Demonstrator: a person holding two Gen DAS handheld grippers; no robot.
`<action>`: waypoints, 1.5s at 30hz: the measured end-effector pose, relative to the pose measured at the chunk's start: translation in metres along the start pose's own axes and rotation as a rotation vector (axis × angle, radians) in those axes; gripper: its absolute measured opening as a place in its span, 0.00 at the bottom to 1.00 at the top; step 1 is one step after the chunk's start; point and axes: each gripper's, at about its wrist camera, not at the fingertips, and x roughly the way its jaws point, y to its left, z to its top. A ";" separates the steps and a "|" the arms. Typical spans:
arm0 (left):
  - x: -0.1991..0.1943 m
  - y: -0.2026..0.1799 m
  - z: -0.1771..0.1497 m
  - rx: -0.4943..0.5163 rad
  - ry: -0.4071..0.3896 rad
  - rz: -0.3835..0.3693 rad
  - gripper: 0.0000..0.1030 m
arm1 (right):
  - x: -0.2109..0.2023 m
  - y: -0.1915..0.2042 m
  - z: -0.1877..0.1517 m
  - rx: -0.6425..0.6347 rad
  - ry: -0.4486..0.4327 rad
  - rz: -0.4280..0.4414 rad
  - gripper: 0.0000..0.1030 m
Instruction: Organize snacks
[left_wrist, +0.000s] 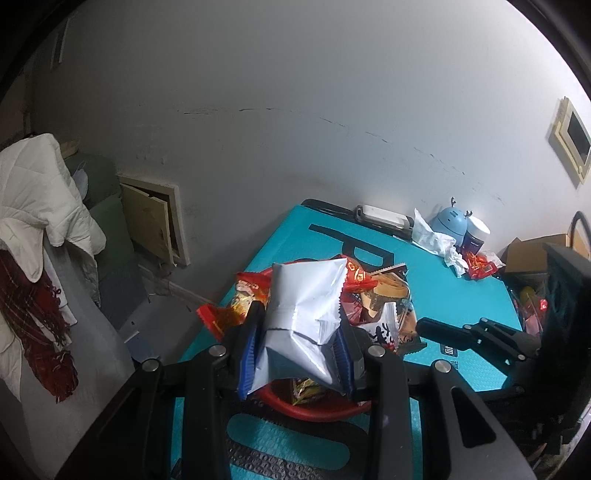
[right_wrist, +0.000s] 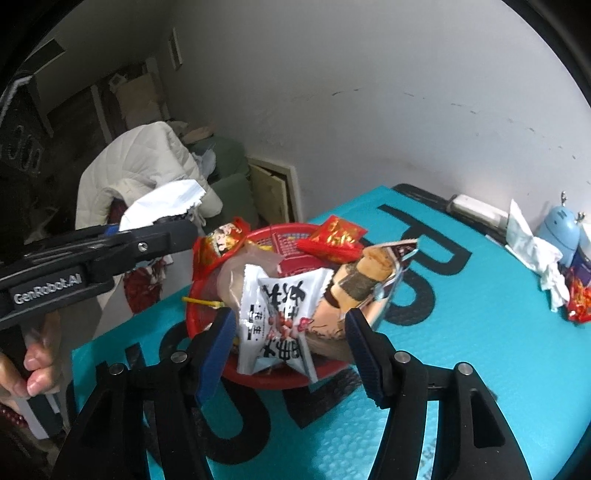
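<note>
Left tongs (left_wrist: 301, 328) clamp a silver packet (left_wrist: 303, 314) above the red basket (right_wrist: 273, 380); right tongs (right_wrist: 290, 345) gape open with nothing held.

Basket sits on the teal tabletop (right_wrist: 461, 350), piled with snacks: white peanut pack (right_wrist: 277, 325) in front, a cake-roll pack (right_wrist: 362, 284) beside it to the right, red packets (right_wrist: 332, 238) at the rear rim. Right tongs' blue pads (right_wrist: 218, 354) stand either side of the peanut pack, near it, contact cannot be told. Left tongs' pads pinch the silver packet's sides, packet crumpled, upright. From the right wrist view the silver packet shows left of the basket, off the tabletop edge. Crumpled tissue (right_wrist: 535, 254) and a blue gadget (right_wrist: 561, 229) lie well apart, near the wall.
</note>
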 end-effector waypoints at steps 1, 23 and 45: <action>0.001 -0.002 0.001 0.005 0.000 -0.002 0.34 | -0.001 -0.001 0.001 0.001 -0.003 -0.001 0.60; 0.061 -0.036 0.016 0.104 0.181 -0.033 0.52 | -0.015 -0.033 0.006 0.068 -0.031 -0.045 0.60; -0.001 -0.033 0.022 0.080 0.071 -0.025 0.55 | -0.055 -0.014 0.022 0.027 -0.097 -0.077 0.60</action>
